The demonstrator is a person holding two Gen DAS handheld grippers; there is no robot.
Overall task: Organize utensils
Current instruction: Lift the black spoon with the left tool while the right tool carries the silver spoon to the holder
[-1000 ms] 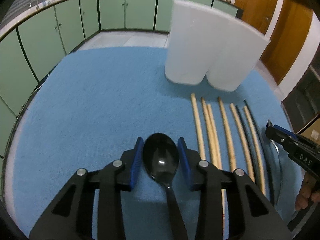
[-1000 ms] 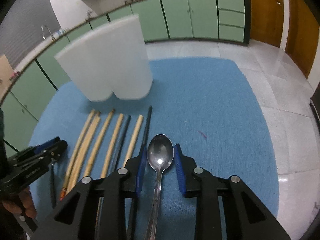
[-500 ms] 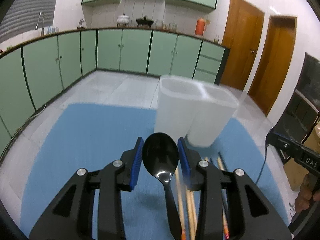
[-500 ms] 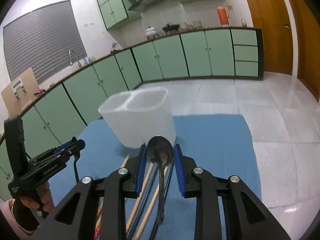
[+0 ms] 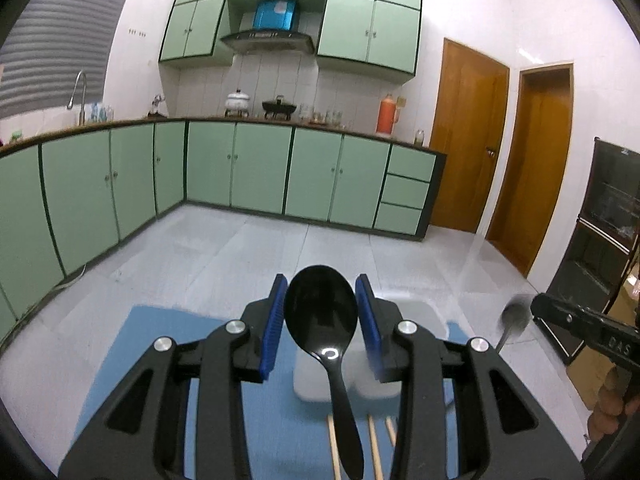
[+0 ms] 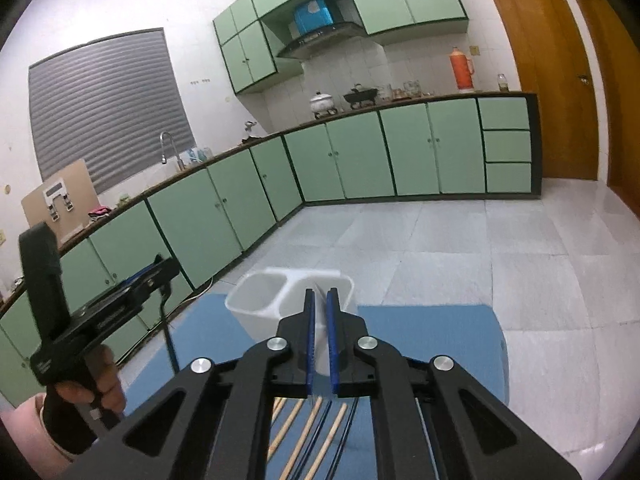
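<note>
My left gripper (image 5: pixel 321 312) is shut on a black plastic spoon (image 5: pixel 322 312), bowl up, held high above the blue mat (image 5: pixel 148 340). The white two-compartment holder (image 5: pixel 316 384) stands below and just beyond it. My right gripper (image 6: pixel 320 312) has its pads nearly together; no spoon shows between them in its own view. In the left wrist view a blurred metal spoon (image 5: pixel 514 316) sticks up from the right gripper (image 5: pixel 560 316). The holder (image 6: pixel 276 292) stands just beyond the right fingers. Wooden and black chopsticks (image 6: pixel 308 428) lie on the mat below.
The left gripper (image 6: pixel 132 288) and the hand holding it show at the left of the right wrist view. Green cabinets (image 6: pixel 360 152) line the far walls. Wooden doors (image 5: pixel 468 140) stand at the right. A tiled floor (image 6: pixel 440 248) lies beyond the mat.
Both grippers rose and tilted up from the mat with their spoons. The holder now sits low in both views. The metal spoon no longer shows between the right pads.
</note>
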